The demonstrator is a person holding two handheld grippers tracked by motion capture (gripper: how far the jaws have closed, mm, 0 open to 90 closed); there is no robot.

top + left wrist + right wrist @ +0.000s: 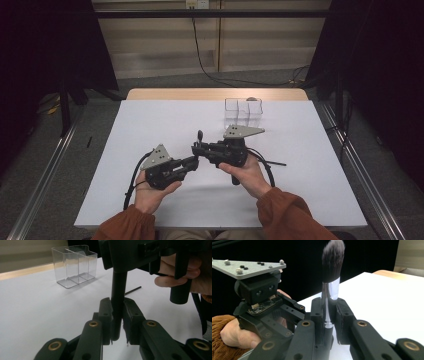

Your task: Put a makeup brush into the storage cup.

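We hold one brush (332,277) up above the desk (150,125), not yet in the clear box (243,109). The right gripper (329,312) has its jaws shut on the silver neck. The left gripper (117,315) has its jaws shut on the black handle. We think the brush goes in the box next. One thin black stick (274,162) lies near the box.

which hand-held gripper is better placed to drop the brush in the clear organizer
Right, probably. The right hand-held gripper clamps the brush at its ferrule, nearer the clear organizer; the left hand-held gripper grips its handle end.
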